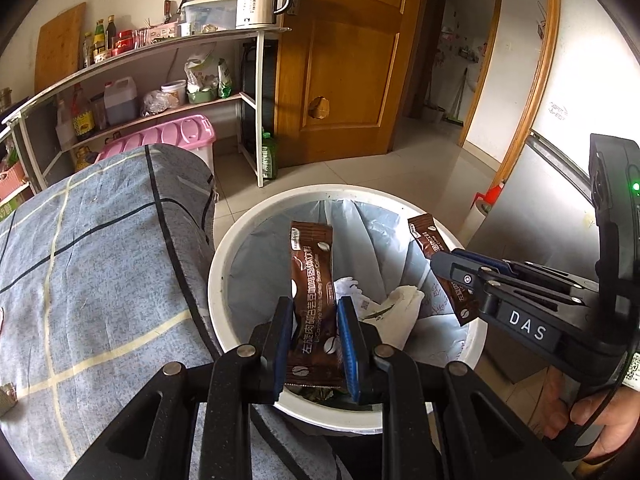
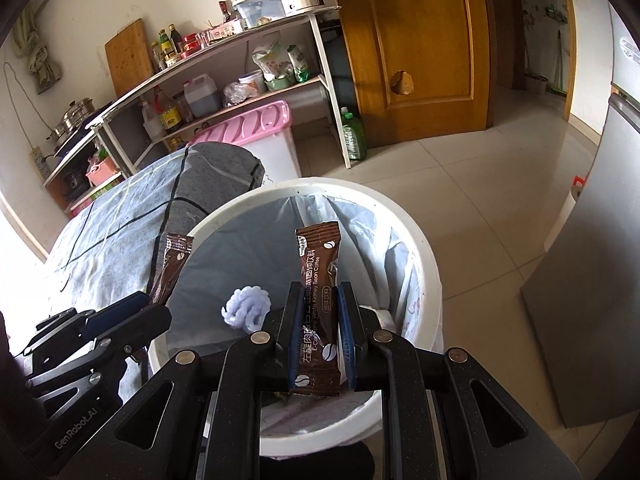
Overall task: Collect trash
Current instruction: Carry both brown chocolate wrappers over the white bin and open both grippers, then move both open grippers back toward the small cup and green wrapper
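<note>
Two brown foil coffee-stick sachets hang above the round white plastic trash bin, one pinched in each gripper. From the left wrist camera, the left gripper is closed on its sachet at the lower half, blue pads pressing both long edges, the free end pointing to twelve o'clock over the bin's mouth. At three o'clock in that view the right gripper comes in, likewise clamped on the second sachet; its own camera shows that packet standing upright between the pads over the bin's liner. The bin carries a pale translucent bag with crumpled white paper and a lilac ruffled scrap already inside. A bed with a grey checked cover lies at nine o'clock, touching or just beside the bin.

Such sachets look very light, thin and floppy, with slick foil that could slide between pads; a hold across the flat middle, as now, seems safest. Once let go they should simply drop, though one might cling to a pad or drift toward the rim.
</note>
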Demonstrator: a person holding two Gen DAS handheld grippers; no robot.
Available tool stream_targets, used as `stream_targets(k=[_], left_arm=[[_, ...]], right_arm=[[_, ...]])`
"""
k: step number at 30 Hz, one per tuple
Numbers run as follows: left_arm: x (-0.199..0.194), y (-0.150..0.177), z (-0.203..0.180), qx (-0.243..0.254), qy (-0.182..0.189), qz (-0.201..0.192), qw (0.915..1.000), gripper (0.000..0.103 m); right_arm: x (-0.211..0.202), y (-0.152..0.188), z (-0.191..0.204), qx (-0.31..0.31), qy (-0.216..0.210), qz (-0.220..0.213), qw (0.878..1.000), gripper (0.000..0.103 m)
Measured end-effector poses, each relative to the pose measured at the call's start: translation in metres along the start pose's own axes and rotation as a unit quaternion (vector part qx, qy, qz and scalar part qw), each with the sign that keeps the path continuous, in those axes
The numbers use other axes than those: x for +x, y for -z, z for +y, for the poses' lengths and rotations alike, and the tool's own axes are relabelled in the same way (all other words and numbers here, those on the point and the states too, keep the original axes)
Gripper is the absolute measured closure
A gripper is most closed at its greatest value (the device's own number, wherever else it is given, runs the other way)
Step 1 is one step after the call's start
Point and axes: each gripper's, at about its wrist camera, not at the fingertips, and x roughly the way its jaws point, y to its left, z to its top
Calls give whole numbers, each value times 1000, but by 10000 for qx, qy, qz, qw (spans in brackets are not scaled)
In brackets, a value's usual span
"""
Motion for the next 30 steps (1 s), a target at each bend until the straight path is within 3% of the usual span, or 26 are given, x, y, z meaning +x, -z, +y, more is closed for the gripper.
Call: stream_targets(k=[2, 5, 16, 30], left_arm=[[-1, 0, 2, -25, -22, 6, 10000, 79], [-2, 0, 6, -72, -44, -6, 10000, 68], [-22, 3, 23, -213, -136, -175, 9995, 66], [-61, 17, 66, -531, -498, -462, 9963, 64]], right_arm=[[1, 0, 1, -14, 70, 17, 10000, 81], [0, 2, 1, 34, 69, 3, 10000, 72], [-7, 3, 15, -49, -42, -41, 10000, 72], [-17, 7, 64, -347, -462, -265, 9980, 69]])
